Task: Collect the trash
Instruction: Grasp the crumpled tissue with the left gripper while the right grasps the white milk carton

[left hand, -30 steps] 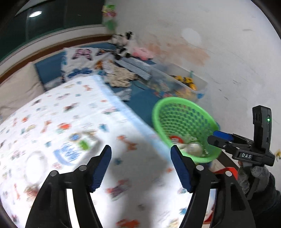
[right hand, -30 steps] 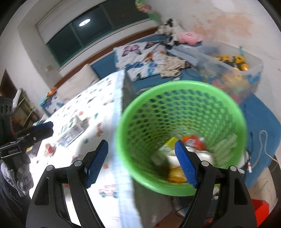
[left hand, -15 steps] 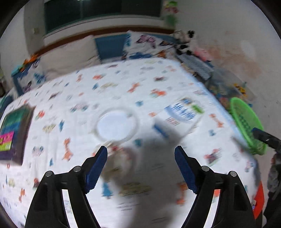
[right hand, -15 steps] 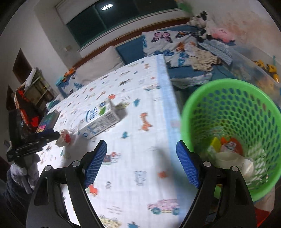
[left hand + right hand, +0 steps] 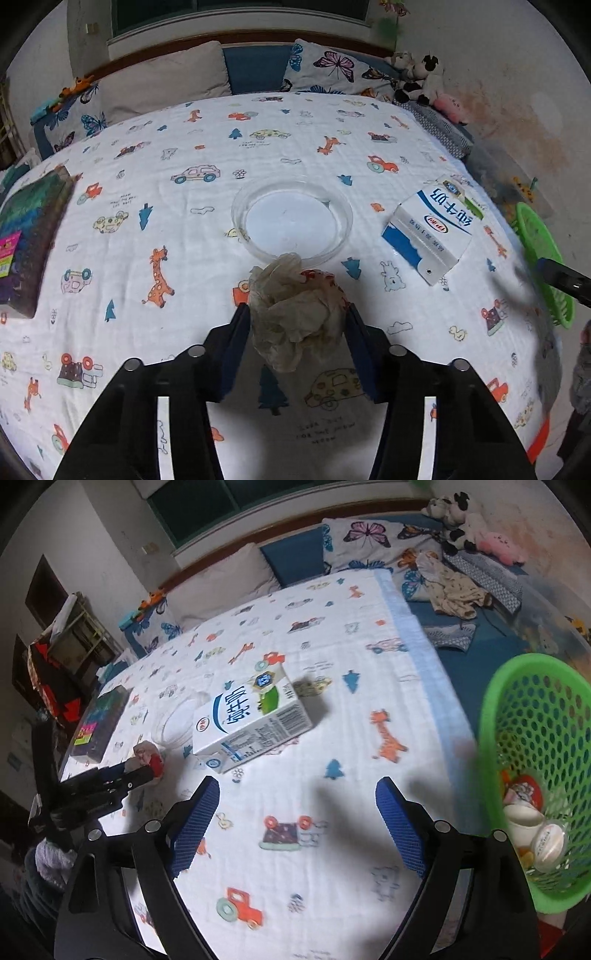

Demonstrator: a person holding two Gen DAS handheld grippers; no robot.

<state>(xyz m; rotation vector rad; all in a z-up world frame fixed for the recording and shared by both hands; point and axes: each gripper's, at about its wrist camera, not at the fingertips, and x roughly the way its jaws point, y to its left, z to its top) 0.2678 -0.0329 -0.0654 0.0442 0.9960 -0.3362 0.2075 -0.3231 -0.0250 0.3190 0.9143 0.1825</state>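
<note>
A crumpled beige wrapper [image 5: 295, 314] with red print lies on the patterned bed sheet between the fingers of my left gripper [image 5: 297, 325]; the blue pads touch both its sides. It also shows in the right wrist view [image 5: 147, 757]. A white and blue milk carton [image 5: 432, 225] lies on its side to the right, also in the right wrist view [image 5: 251, 723]. A clear plastic lid [image 5: 291, 221] lies just beyond the wrapper. My right gripper [image 5: 295, 819] is open and empty over the sheet. The green mesh basket [image 5: 495, 716] holds trash at the bed's right edge.
A dark book [image 5: 29, 236] lies at the left of the bed. Pillows [image 5: 162, 88] and plush toys [image 5: 417, 81] line the headboard. Clothes [image 5: 454, 590] lie on the blue mat beside the bed.
My left gripper swung from the basket to the middle of the bed and closed in around the wrapper. My right gripper turned left from the basket toward the carton.
</note>
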